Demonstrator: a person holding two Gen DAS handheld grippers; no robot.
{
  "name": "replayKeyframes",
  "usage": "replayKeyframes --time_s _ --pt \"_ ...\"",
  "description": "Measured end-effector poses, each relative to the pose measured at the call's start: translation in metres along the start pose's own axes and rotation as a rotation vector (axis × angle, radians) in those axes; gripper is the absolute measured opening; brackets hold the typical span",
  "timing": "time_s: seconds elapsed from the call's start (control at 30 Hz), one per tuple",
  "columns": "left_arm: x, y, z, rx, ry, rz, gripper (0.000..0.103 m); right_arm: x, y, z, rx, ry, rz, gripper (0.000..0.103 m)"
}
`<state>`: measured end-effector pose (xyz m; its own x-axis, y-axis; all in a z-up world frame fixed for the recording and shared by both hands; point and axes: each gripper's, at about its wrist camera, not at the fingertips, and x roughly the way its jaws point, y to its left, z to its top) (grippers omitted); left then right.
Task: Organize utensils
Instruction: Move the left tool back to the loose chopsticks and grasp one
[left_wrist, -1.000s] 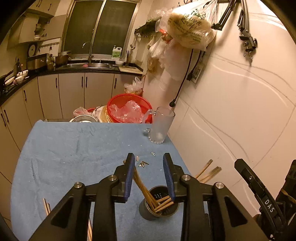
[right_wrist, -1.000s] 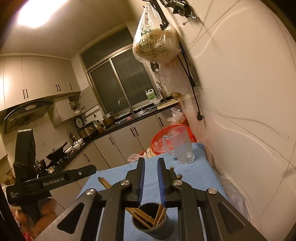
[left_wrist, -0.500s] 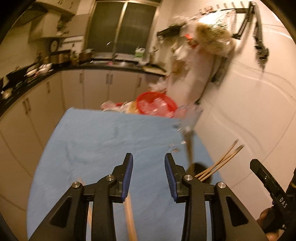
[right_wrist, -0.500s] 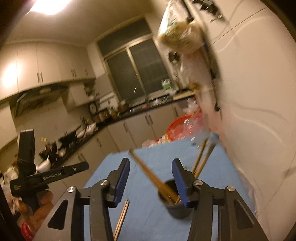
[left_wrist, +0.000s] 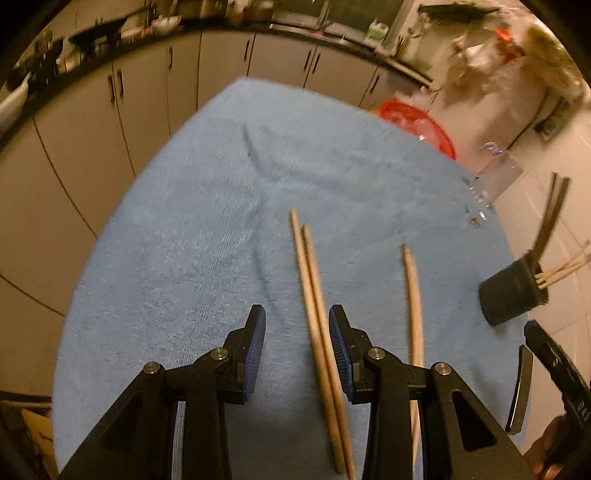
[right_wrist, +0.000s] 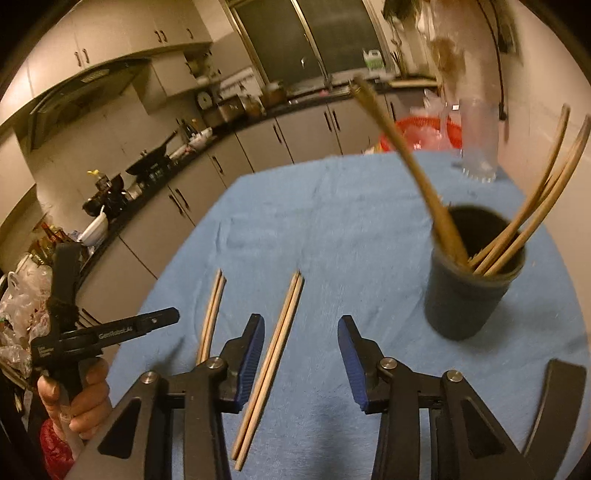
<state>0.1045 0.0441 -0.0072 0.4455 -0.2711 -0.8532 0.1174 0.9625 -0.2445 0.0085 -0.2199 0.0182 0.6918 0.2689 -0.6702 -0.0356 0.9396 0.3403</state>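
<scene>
Left wrist: chopstick pair (left_wrist: 317, 321) lengthwise, pointing away

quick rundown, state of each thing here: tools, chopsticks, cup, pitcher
left tool: open, empty, over a loose pair
right tool: open, empty
near chopstick pair: flat on the cloth
far chopstick pair: flat on the cloth
dark cup: upright, holding chopsticks
clear pitcher: upright, looks empty

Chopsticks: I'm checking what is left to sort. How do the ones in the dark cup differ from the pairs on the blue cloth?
The chopsticks in the dark cup stand tilted, leaning out over its rim; the pairs on the blue cloth lie flat. The cup ones splay apart; each cloth pair lies side by side. Both look like plain light wood.
</scene>
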Motion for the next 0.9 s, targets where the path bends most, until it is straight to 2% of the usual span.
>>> replayKeyframes --time_s 0.17,0.23,0.37,0.43,0.47,0.57,0.67,0.8,0.9 --pt "0.033 0.0 0.012 0.001 0.042 0.039 0.036 0.01 0.001 0.0 0.009 0.028 -0.017 0.044" --pt "0.046 0.0 0.018 -0.003 0.053 0.065 0.032 0.015 0.001 0.0 0.015 0.04 -0.022 0.044" --pt "0.053 -0.002 0.028 0.008 0.031 0.12 0.029 0.019 0.003 0.001 0.019 0.061 -0.032 0.044" --pt "0.054 0.002 0.029 0.006 0.027 0.149 0.016 0.024 0.003 0.003 0.026 0.079 -0.031 0.043" --pt "0.054 0.005 0.029 0.008 0.027 0.15 0.016 0.03 0.005 0.006 0.028 0.087 -0.032 0.041" --pt "0.05 0.017 0.022 0.004 0.009 0.116 0.015 0.045 0.008 0.01 0.033 0.123 -0.021 0.037" --pt "0.047 0.025 0.019 -0.001 -0.019 0.057 0.015 0.066 0.009 0.019 0.063 0.156 -0.015 0.036" --pt "0.047 0.038 0.017 -0.025 -0.044 -0.023 0.015 0.096 0.01 0.032 0.104 0.21 -0.004 0.03" --pt "0.045 0.046 0.019 -0.049 -0.042 -0.056 0.015 0.121 0.009 0.039 0.117 0.259 -0.026 0.025"
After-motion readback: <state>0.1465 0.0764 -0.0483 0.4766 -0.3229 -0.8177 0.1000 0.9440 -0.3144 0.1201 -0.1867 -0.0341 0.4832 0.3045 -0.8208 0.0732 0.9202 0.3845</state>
